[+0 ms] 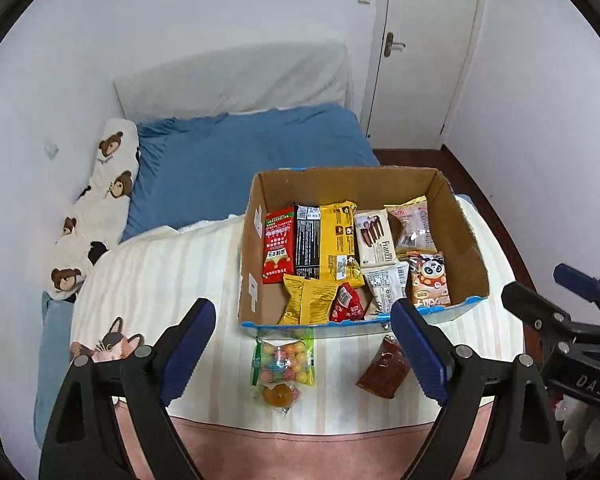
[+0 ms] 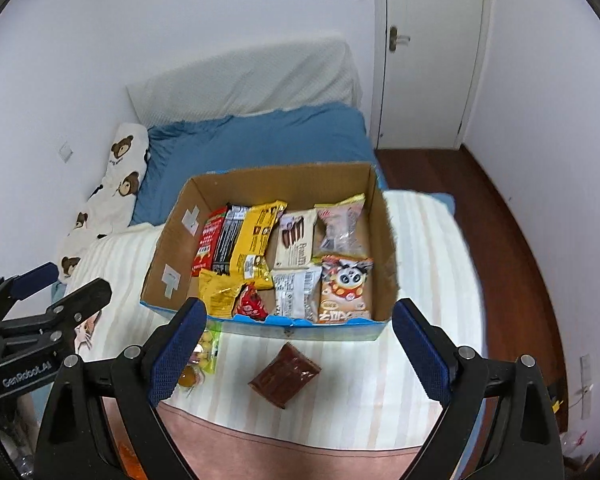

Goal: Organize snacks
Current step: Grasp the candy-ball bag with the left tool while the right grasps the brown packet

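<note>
An open cardboard box [image 1: 456,224] of snacks sits on a striped cream blanket [image 1: 160,272] spread over a bed, with the box as the marker for everything else. Inside it, from left to right: a red packet [image 1: 278,250] printed with Chinese characters too small to read, a black packet [image 1: 307,240] showing its small-print back, a tall yellow packet [image 1: 339,240], a white wafer pack [image 1: 374,236] lettered "Franzzi", and a clear-wrapped pastry [image 1: 414,228]. Along the near wall lie a crumpled yellow bag [image 1: 306,300], a small red wrapper [image 1: 346,304], a white packet [image 1: 386,284] turned label-side down, and a panda-printed packet [image 1: 428,280].

Just outside the near wall, on the blanket, rest a clear bag of coloured candy balls [image 1: 284,360] with a small orange jelly cup [image 1: 278,396] touching its near end, and, to their right, a brown wrapped snack [image 1: 384,372].

The left gripper [image 1: 300,360] hangs above the blanket short of the box, jaws spread wide and holding nothing. The right gripper [image 2: 298,356] does the same, jaws wide apart and empty, the brown snack seen between them on the blanket below. Its side reads "DAS" in the left wrist view; the left gripper's body reads "GenRobot.AI" in the right wrist view.
</note>
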